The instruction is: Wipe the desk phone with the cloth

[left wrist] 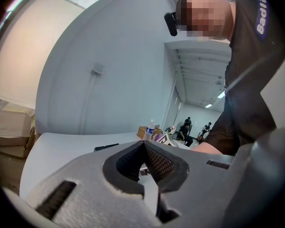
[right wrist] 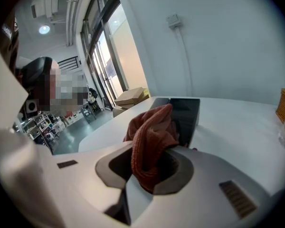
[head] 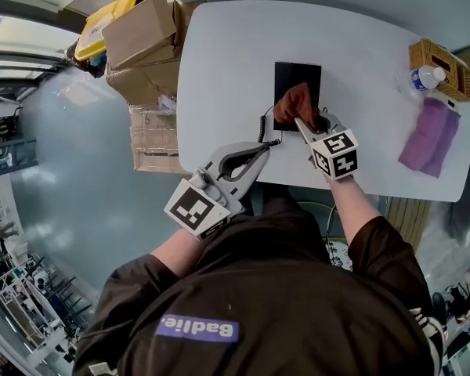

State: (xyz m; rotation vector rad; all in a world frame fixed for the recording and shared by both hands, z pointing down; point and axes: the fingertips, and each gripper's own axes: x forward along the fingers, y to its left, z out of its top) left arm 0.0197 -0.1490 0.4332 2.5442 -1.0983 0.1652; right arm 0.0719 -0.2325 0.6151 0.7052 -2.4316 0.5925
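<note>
Desk [head: 360, 37] is white and mostly bare. The black desk phone [head: 298, 75] lies mid-desk, just ahead of me. Right gripper [head: 304, 124] has its fingers clamped on the rust-red cloth [head: 294, 103], which is bunched up on the phone's near end.

My read: wipe is under way at the near end, far half not done. Plan:
- Hold the wad low so fabric, not fingers, meets the phone.
- Long strokes away from me.
- Light pressure, since the phone looks free to slide.

Left gripper [head: 268, 146] has its fingers closed together with nothing between them, tips by the coiled cord [head: 262, 124] at the phone's left. I'd brace the phone with it. The cord is the snag risk.

Cardboard boxes [head: 141, 30] sit off the desk's left edge. Purple cloth [head: 431, 135], wicker basket [head: 437, 59] and water bottle [head: 425, 77] are at the far right, all well clear.
</note>
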